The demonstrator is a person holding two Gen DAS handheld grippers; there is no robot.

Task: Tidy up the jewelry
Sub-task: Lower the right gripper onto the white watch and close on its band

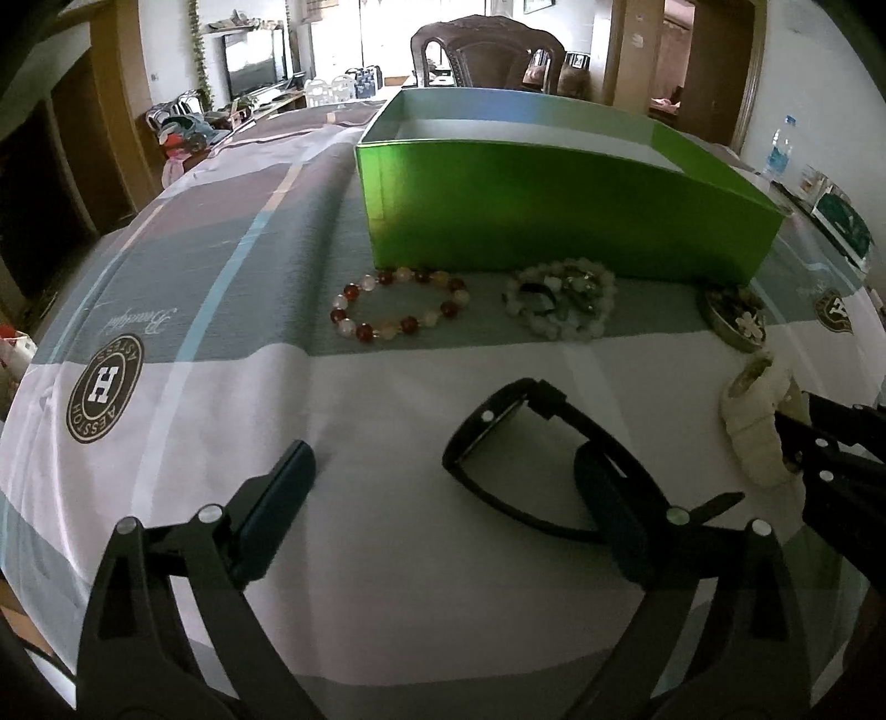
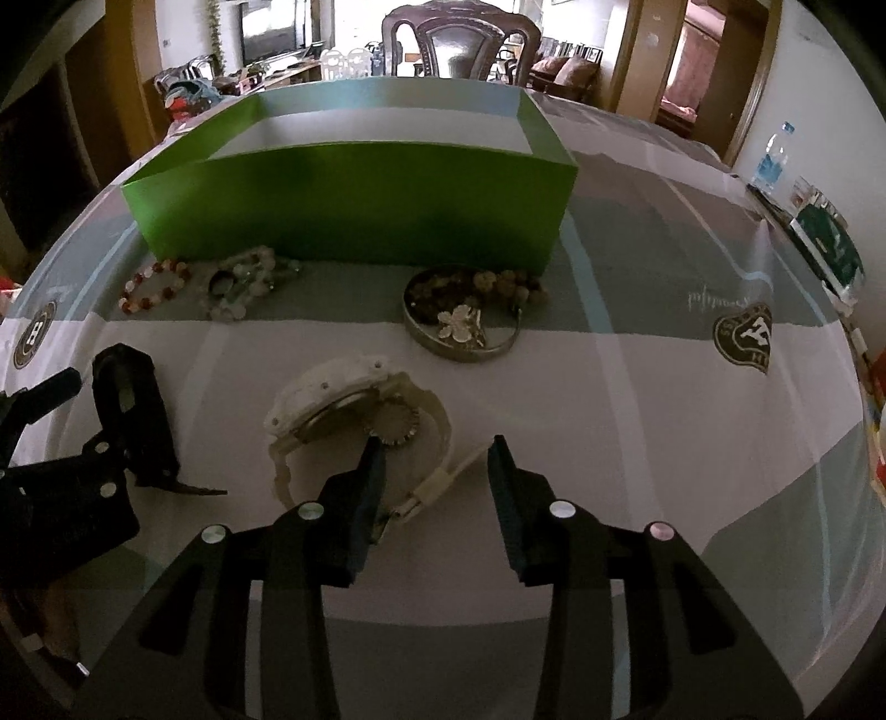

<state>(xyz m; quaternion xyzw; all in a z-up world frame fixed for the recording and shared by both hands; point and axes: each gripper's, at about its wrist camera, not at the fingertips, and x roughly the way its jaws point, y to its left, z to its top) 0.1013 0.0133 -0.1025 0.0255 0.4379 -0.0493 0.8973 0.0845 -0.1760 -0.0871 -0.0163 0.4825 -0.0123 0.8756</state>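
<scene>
My left gripper (image 1: 443, 451) stands wide open just above the cloth. A black watch (image 1: 498, 426) lies flat between its fingers, close to the right one, with neither pad pressing on it. In the right wrist view my right gripper (image 2: 434, 459) is partly open over a white watch (image 2: 332, 404). The watch's strap lies loose in the gap and its left fingertip (image 2: 372, 451) sits at the watch's edge. A green box (image 1: 554, 221) stands open-topped behind the jewelry. The white watch (image 1: 756, 426) and right gripper show at the left view's right edge.
In front of the box lie a red-and-white bead bracelet (image 1: 410, 324), a pale bead bracelet (image 1: 559, 327), and a round metal bangle (image 2: 459, 351) with a flower brooch (image 2: 457, 324) and brown beads (image 2: 509, 282). A water bottle (image 2: 772, 158) stands far right, a chair (image 2: 459, 44) behind.
</scene>
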